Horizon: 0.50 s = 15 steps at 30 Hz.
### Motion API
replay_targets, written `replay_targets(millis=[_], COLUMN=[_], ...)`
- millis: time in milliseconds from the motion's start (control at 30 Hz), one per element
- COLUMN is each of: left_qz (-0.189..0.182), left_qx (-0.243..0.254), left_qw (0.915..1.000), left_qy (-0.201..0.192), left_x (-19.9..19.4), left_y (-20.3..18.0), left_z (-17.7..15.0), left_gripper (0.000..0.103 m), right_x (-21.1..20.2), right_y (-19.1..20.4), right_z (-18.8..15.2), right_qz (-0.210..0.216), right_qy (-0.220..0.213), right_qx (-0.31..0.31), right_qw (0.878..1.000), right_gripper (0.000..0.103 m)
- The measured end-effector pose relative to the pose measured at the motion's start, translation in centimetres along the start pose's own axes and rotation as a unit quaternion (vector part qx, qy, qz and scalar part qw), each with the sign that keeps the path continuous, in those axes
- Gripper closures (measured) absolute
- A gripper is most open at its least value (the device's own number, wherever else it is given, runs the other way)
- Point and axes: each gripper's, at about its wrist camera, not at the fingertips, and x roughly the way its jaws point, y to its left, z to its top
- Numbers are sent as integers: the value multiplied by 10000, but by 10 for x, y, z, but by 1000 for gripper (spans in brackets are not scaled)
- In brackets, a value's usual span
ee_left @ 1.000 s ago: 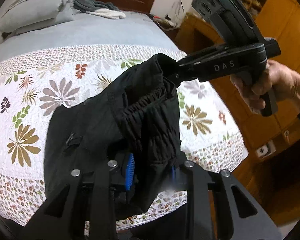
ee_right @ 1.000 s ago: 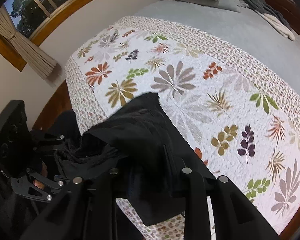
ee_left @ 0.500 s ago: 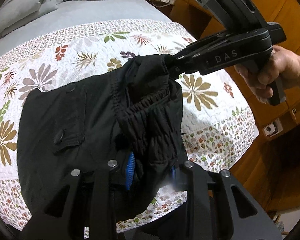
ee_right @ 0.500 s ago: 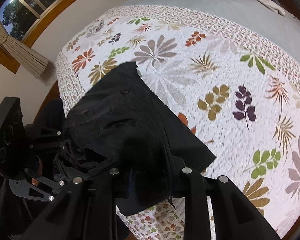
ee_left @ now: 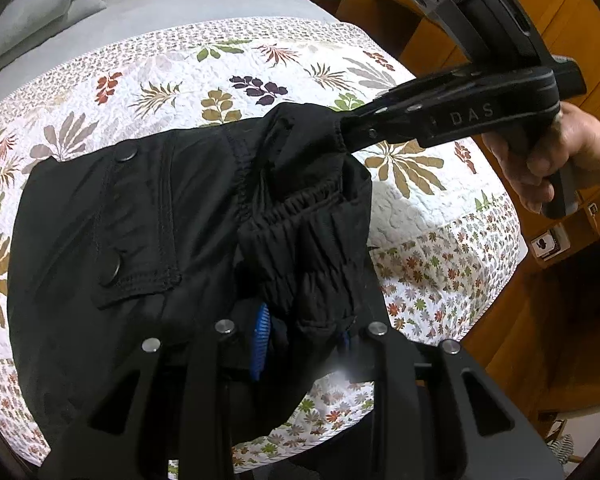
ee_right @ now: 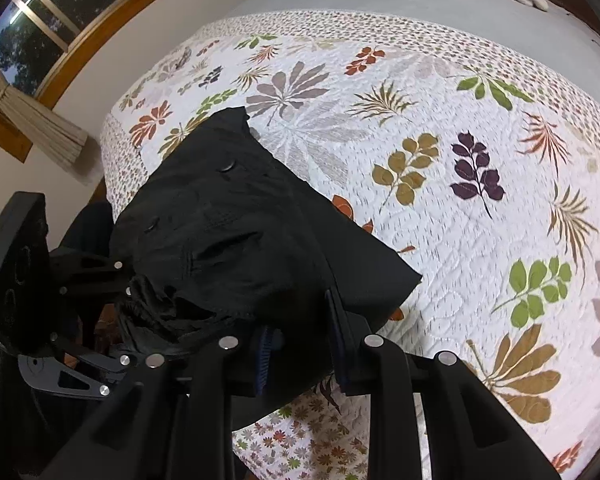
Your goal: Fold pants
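The black pants [ee_left: 148, 216] are lying on the floral quilt [ee_left: 420, 216] near the bed's foot edge. The left hand-held gripper [ee_left: 304, 332] is clenching the bunched waistband, and the right hand-held gripper [ee_right: 300, 344] is gripping the waistband at another spot, lifting it slightly.
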Motion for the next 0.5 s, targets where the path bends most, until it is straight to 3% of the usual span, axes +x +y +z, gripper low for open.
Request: replay_targets(millis=[500], left_qz=[-17], left_qx=[-153], left_qw=[9996], left_qy=[257], left_x=[15], left_y=[3], left_z=[0], left_gripper=[77], right_x=[6], right_y=[-8], right_z=[-14], right_qz=[122], right_qy=[-367], right_qx=[-269], right_qw=[9989], right_gripper=[77])
